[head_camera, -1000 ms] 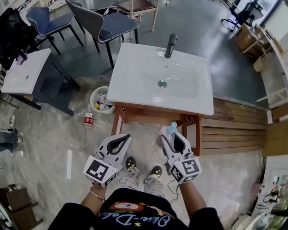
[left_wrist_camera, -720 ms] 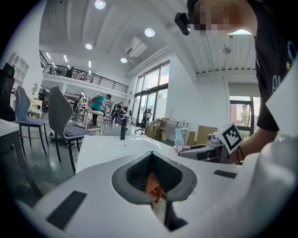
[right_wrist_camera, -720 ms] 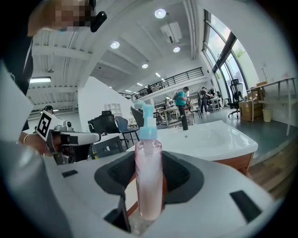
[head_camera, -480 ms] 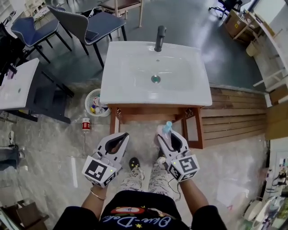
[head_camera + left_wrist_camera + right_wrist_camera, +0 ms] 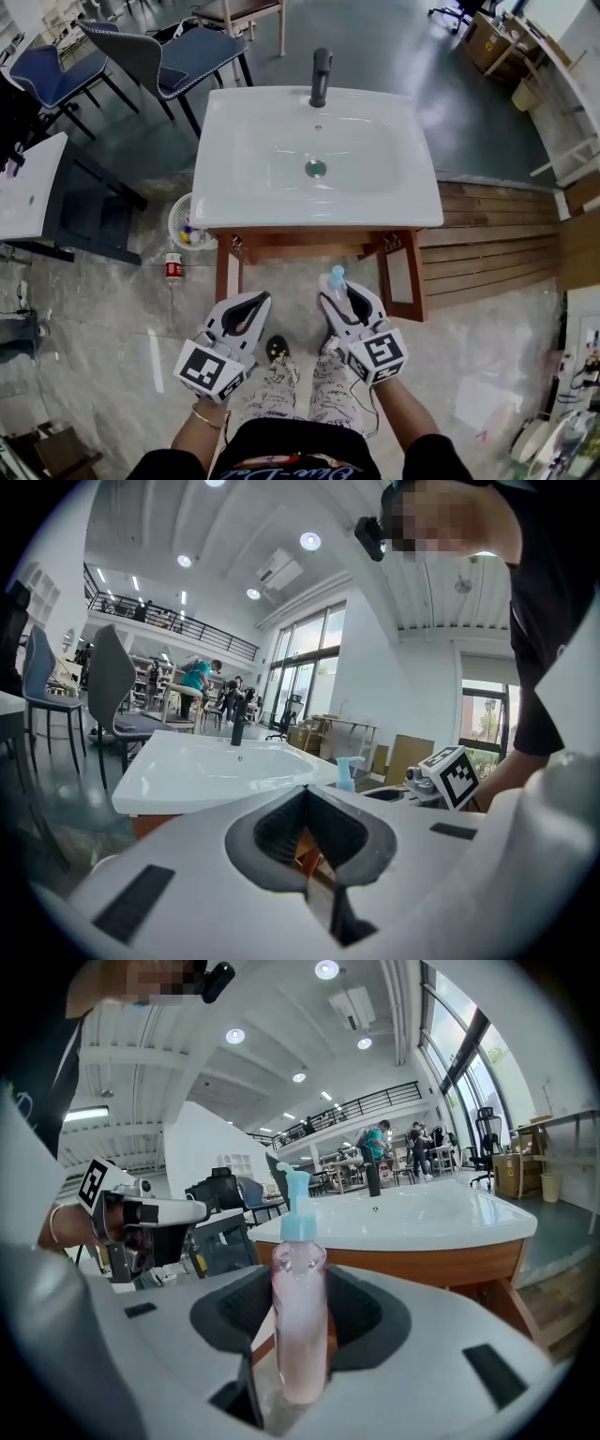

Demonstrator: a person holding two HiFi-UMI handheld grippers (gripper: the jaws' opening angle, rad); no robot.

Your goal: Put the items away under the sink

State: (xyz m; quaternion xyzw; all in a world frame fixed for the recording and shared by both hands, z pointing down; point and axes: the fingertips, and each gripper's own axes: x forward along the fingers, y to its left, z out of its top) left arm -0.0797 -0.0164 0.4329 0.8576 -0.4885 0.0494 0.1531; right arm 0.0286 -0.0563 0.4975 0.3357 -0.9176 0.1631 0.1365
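Observation:
A white sink (image 5: pixel 246 192) with a black faucet (image 5: pixel 321 77) sits on a wooden stand (image 5: pixel 309 242). In front of the stand my right gripper (image 5: pixel 339 292) is shut on a clear pink pump bottle (image 5: pixel 336 281) with a blue pump head. In the right gripper view the bottle (image 5: pixel 300 1326) stands upright between the jaws (image 5: pixel 300 1283). My left gripper (image 5: pixel 255 300) hangs beside it to the left, its jaws closed together with nothing in them (image 5: pixel 307 794). The space under the sink is hidden from above.
A white mesh waste basket (image 5: pixel 183 225) and a small red-labelled bottle (image 5: pixel 173 267) are on the floor left of the stand. A slatted wooden platform (image 5: pixel 487 253) lies to the right. Chairs (image 5: pixel 178 52) stand behind the sink, a white table (image 5: pixel 23 187) at far left.
Both grippers have sunk lower in front of the sink stand and drawn a little closer to it. The bottle stays in the right gripper.

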